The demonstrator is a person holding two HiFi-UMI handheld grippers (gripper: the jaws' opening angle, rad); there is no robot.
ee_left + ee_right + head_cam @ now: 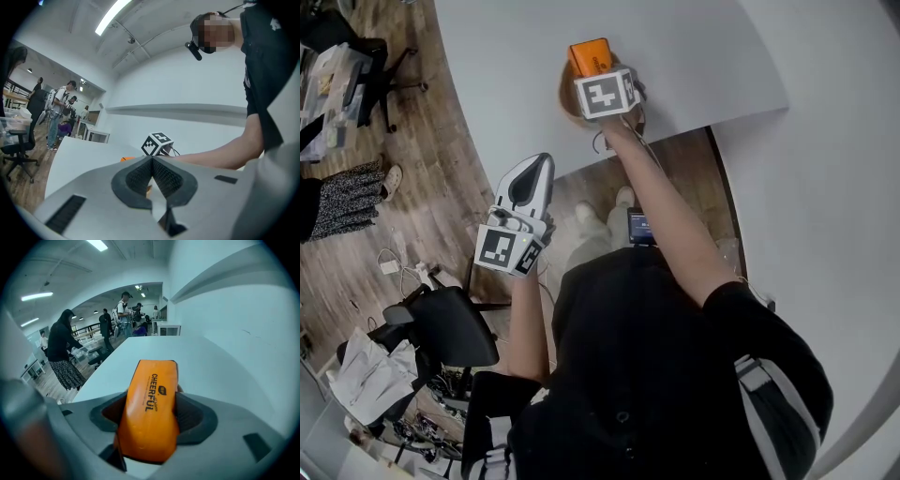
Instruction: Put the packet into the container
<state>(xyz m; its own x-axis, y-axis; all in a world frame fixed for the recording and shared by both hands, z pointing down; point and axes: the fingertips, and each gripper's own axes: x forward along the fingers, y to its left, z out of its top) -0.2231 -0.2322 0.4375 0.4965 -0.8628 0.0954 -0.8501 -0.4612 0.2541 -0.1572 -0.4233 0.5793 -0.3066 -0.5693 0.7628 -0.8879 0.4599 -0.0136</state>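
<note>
The person wears a black short-sleeved shirt (656, 375), with a grey strap (764, 389) at five o'clock. The grey left gripper (542, 164) has black pads (140, 180) and a black-and-white marker cube (508, 249).

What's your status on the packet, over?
Right gripper fingers clamped on orange plastic packet, held over white table. Left gripper fingers shut, empty, back near the table edge. Container not clearly in view.

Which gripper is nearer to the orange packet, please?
Right. The right gripper grips the orange packet between its jaws above the white table; the left gripper hangs back, off the table's edge.
</note>
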